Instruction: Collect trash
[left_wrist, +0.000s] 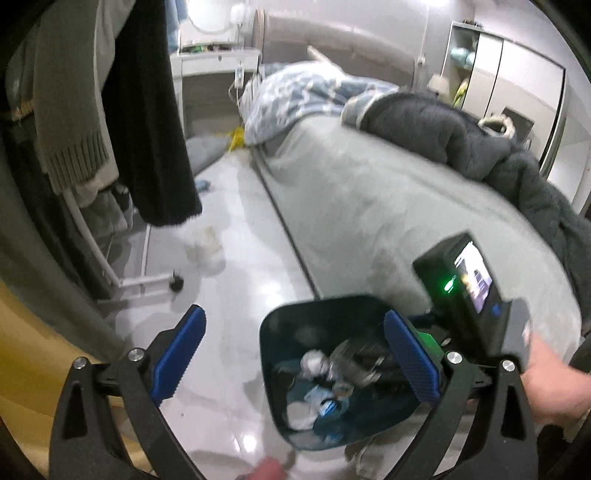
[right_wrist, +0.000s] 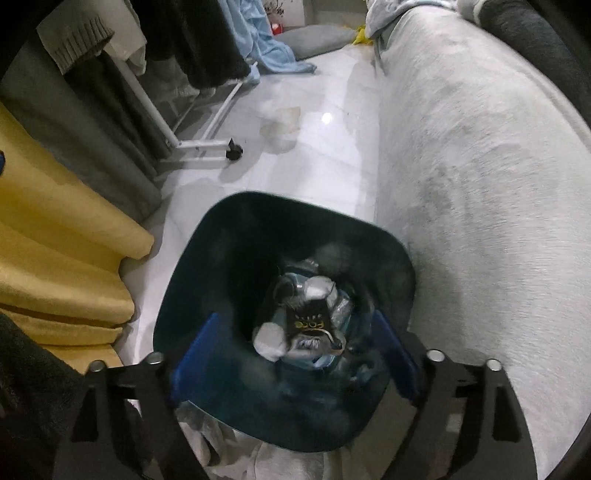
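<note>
The right gripper (right_wrist: 295, 350) hangs straight over the dark blue trash bin (right_wrist: 221, 236), its 2 blue pads spread wide on either side of the bin's opening with nothing pinched between them. Only the right wrist view looks down to the bin's bottom: a black packet with gold lettering (right_wrist: 314, 321) lies on top of white crumpled tissue (right_wrist: 271, 341), silvery wrapping and blue scraps. The bin stands on the glossy white floor (right_wrist: 325, 147), just beside the bed (right_wrist: 480, 184) with its pale grey cover, and near a yellow blanket (right_wrist: 55, 240) heaped on the other side.

The left gripper (left_wrist: 295, 354) is also open and empty, its blue pads far apart; the bin (left_wrist: 280, 328) sits between them in the left wrist view, seen at a slant so the trash (left_wrist: 317, 387) shows only in part. This view alone shows the right-hand tool from outside: its camera with a lit screen (left_wrist: 476, 277) and a green light, and the person's hand (left_wrist: 546, 387) gripping the handle at the right edge.

Farther off, both views show a white clothes rack on castors (right_wrist: 207, 144) with hanging garments and a stained patch on the floor (right_wrist: 280, 122). Only the left wrist view reaches the room's far end: a blue patterned duvet (left_wrist: 295, 96), a dark grey blanket (left_wrist: 443, 133), a white desk (left_wrist: 218, 62) and a wardrobe (left_wrist: 517, 81).
</note>
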